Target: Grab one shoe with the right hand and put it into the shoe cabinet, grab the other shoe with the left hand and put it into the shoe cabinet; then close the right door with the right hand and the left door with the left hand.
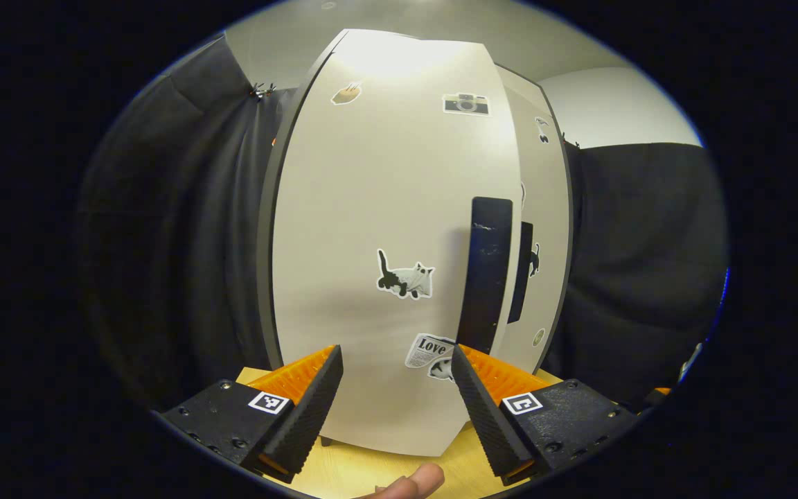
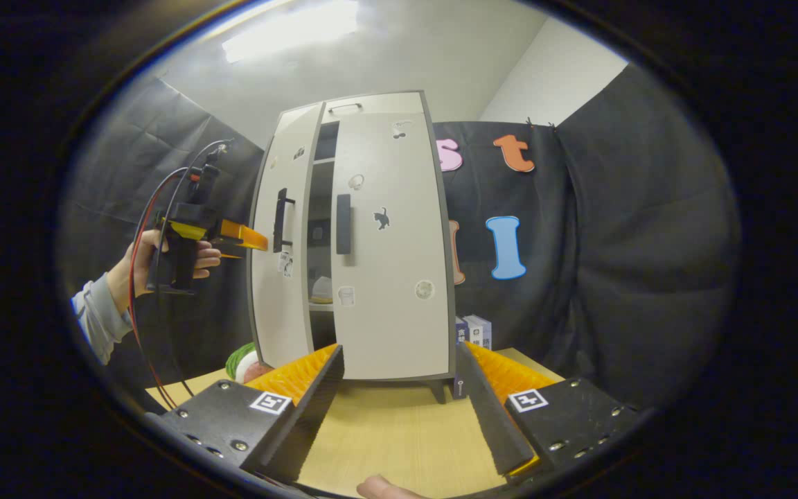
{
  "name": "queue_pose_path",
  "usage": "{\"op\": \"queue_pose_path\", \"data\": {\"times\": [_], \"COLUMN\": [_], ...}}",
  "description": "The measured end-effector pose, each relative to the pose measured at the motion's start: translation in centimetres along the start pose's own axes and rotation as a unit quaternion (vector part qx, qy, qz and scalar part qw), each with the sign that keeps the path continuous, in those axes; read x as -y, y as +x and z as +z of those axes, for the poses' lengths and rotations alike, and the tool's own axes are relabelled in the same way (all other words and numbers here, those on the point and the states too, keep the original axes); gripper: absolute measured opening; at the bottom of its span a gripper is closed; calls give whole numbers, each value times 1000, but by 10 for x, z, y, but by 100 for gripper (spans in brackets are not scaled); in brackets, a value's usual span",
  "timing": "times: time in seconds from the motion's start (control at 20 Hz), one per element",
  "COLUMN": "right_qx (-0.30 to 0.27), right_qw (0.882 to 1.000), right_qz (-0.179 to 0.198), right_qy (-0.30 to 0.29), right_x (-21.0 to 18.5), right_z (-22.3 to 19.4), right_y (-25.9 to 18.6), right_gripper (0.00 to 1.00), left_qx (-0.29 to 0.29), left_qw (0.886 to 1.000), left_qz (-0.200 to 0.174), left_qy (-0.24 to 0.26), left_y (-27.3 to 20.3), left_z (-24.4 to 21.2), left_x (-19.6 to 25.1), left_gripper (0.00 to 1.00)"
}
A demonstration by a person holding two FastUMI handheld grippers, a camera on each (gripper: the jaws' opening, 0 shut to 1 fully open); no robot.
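**Right gripper view: my left gripper at the left door, cabinet not fully shut**

In the right gripper view, my left hand (image 2: pixel 163 260) holds the left gripper (image 2: pixel 250 239) raised at about handle height, forearm reaching in from the left, sleeve (image 2: pixel 98 315) showing at the wrist. Its fingers point toward the left door (image 2: pixel 271 277) and their tips sit at the door's outer face, just beside the black handle (image 2: pixel 280 220). That door stands slightly ajar, with a dark gap between it and the right door (image 2: pixel 385 263), which lies flat against the shoe cabinet. Through the gap I make out a shelf with something pale on it; I cannot tell whether it is a shoe.

My right gripper (image 2: pixel 399 388) hangs low over the wooden table (image 2: pixel 399 436), well back from the cabinet, fingers spread apart and holding nothing.

In the left gripper view, the left gripper's fingers (image 1: pixel 316 402) are also spread wide, with the door's white face close ahead and its handle just above the right fingertip. A fingertip of mine (image 1: pixel 416 482) shows at the bottom edge.
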State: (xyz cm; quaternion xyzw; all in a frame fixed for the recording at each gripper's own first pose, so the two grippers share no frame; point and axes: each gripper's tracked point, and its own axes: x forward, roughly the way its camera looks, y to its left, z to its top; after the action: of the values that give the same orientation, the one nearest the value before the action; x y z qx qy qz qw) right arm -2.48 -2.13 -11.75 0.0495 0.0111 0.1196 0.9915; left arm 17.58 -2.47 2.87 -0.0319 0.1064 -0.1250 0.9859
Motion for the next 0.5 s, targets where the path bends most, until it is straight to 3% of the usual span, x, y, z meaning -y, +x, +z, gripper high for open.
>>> {"op": "queue_pose_path", "data": {"times": [0.2,0.5], "right_qx": [-2,-4], "right_qw": [1000,1000], "right_qz": [-9,-20], "right_qy": [0,14], "right_x": [4,9], "right_z": [-1,-1], "right_y": [3,7], "right_gripper": [98,98], "left_qx": [12,42], "left_qw": [999,997], "left_qz": [31,59], "left_qy": [23,40], "left_y": [-18,-82], "left_z": [-2,4], "left_x": [5,12], "left_gripper": [93,96]}}
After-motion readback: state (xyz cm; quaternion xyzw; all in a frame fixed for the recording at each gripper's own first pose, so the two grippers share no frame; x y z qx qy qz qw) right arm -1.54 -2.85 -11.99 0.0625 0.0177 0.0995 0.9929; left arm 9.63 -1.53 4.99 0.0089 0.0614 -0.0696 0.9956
